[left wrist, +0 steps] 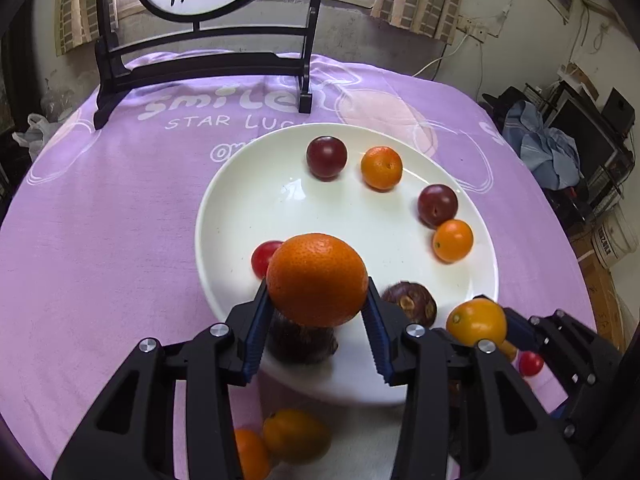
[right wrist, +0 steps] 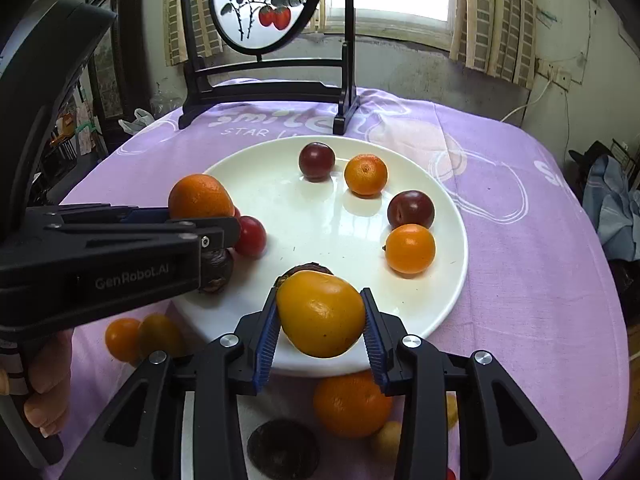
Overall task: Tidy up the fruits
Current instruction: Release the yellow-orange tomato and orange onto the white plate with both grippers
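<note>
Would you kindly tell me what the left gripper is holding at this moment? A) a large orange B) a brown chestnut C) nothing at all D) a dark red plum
A: in the left wrist view the left gripper has its blue pads closed on either side of a large orange, held above the near edge of the white plate.

A plate sits on the desk, in front of a framed screen standing at the far edge. On the plate's far and right side lie two plums and two small oranges, alternating along the rim. A cherry tomato lies at its left. More fruit lies on the desk before the plate's near rim.
</note>
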Action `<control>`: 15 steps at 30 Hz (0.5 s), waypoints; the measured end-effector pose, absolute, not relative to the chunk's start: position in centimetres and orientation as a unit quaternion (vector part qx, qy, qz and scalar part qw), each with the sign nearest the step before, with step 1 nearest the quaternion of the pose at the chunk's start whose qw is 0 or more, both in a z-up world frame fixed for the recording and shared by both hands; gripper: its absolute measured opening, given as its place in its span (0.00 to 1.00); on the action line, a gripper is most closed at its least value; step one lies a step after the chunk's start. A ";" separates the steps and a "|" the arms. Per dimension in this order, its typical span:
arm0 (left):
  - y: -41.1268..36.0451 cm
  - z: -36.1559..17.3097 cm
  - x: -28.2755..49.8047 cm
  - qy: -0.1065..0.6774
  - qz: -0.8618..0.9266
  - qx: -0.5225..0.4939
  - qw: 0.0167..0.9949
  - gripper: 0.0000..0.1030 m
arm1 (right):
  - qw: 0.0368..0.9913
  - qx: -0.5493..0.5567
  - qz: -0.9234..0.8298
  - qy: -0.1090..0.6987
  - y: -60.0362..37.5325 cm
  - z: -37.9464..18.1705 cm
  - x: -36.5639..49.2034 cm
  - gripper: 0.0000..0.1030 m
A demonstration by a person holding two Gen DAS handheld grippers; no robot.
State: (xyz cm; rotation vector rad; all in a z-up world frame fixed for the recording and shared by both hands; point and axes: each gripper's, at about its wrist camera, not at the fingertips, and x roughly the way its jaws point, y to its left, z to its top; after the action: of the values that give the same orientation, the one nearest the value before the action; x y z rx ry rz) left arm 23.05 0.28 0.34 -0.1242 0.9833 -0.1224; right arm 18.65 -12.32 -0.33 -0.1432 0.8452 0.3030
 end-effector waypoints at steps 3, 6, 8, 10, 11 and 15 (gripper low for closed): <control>0.6 -0.2 24.1 0.486 -0.057 -0.090 0.867 0.49 | 0.895 -0.061 0.140 0.418 -12.7 -1.1 19.3 0.41; 0.7 0.3 23.9 0.471 -0.053 -0.095 0.875 0.63 | 0.899 -0.059 0.137 0.411 -13.0 -1.2 19.2 0.47; 0.6 0.9 23.3 0.461 -0.054 -0.087 0.881 0.65 | 0.901 -0.056 0.141 0.408 -13.3 -0.9 19.0 0.47; 0.7 1.3 22.7 0.457 -0.056 -0.085 0.883 0.68 | 0.903 -0.050 0.140 0.403 -13.7 -0.6 18.7 0.48; 0.8 1.5 22.3 0.455 -0.057 -0.086 0.885 0.69 | 0.904 -0.047 0.140 0.402 -13.9 -0.4 18.5 0.48; 1.3 2.1 20.4 0.444 -0.058 -0.083 0.890 0.74 | 0.908 -0.031 0.140 0.394 -15.1 0.4 17.2 0.53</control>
State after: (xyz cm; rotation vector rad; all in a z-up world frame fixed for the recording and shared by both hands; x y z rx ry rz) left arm 20.36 1.32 2.05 -0.1721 0.9230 -0.1211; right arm 17.20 -15.06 0.37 -0.0639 0.8138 0.2887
